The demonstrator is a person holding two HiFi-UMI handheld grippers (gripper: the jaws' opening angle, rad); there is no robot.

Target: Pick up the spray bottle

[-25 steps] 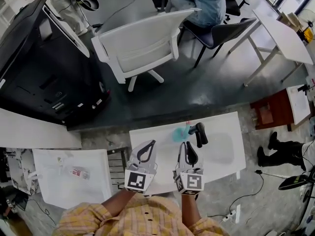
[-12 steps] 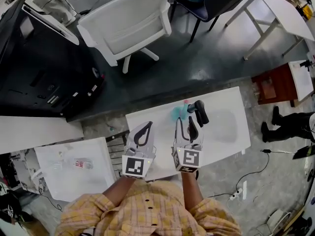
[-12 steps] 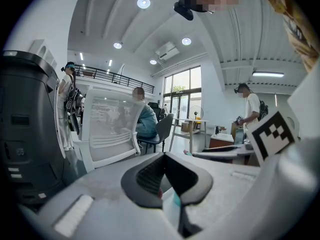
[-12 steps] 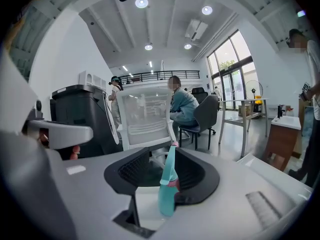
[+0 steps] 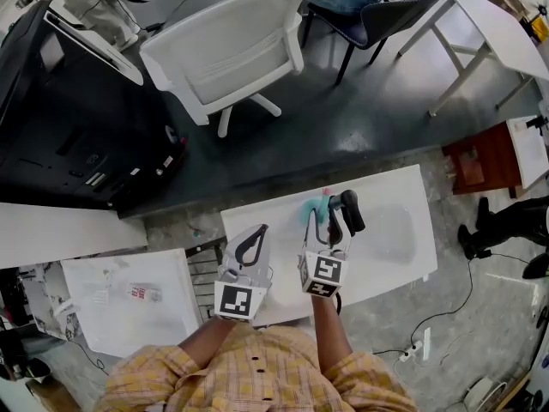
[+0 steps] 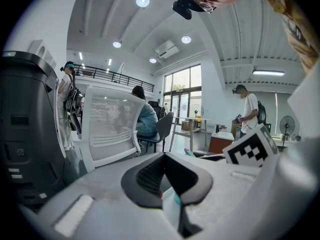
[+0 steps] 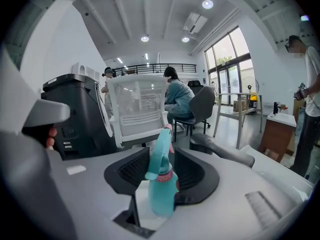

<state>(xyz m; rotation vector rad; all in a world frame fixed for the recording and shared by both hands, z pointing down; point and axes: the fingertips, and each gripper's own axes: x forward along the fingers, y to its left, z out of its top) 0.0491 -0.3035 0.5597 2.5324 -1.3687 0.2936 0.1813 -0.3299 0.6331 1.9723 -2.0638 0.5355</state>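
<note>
Right gripper [image 5: 324, 221]: jaws have just been opening and now stand wide, with the spray bottle [image 7: 162, 184] between the pads. There's a gap on both sides, so no grip yet.

Bottle is on the white table [image 5: 395, 256], towards the table's far edge and roughly mid-width. It stands upright with its long axis vertical, and the spray head points away from the person.

The relation that matters: bottle is dead ahead of the right gripper, already inside the jaw line at about neck height. Judging by that, the next move is a straight close, maybe a touch further in first.

A black handheld tool [image 5: 349, 211] lies on the table just right of the bottle, close to the right jaw. It could get clipped.

Left gripper [image 5: 257, 234]: tips together, empty, over the table's near-left part and clearly farther from the bottle. This is the right hand's job.
</note>
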